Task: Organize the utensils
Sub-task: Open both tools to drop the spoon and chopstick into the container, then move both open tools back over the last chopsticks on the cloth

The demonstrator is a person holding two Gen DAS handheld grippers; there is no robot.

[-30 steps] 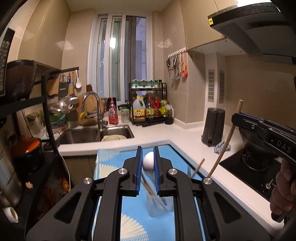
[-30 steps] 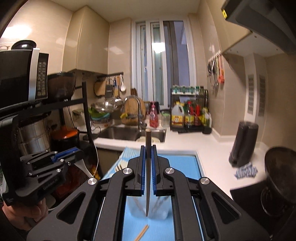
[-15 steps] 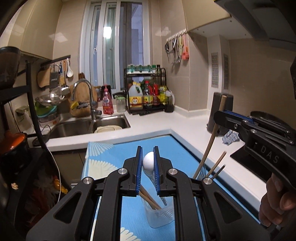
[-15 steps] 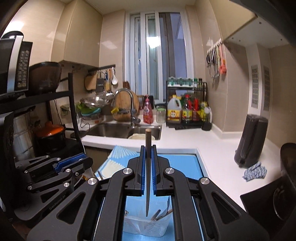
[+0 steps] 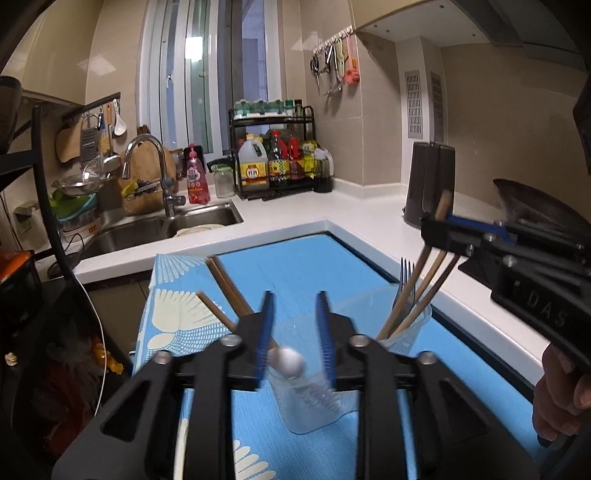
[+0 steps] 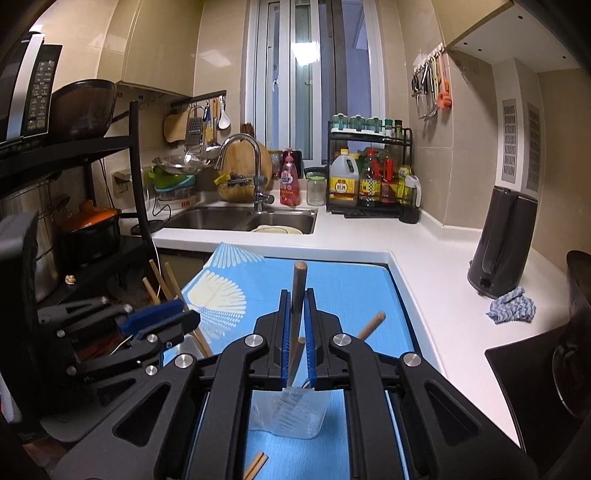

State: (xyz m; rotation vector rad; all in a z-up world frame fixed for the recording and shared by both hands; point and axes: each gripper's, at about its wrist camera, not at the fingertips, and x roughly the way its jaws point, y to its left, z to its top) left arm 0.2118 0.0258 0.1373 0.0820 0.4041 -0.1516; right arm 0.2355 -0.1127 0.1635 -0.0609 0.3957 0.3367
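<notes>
Behind the left hand-held gripper, blurred white utensil.

Beige tiled walls enclose a small kitchen with a tall white-framed window at the back. A white L-shaped countertop holds a steel double sink with a curved chrome faucet. A black shelf rack stands left; a range hood hangs right.
</notes>
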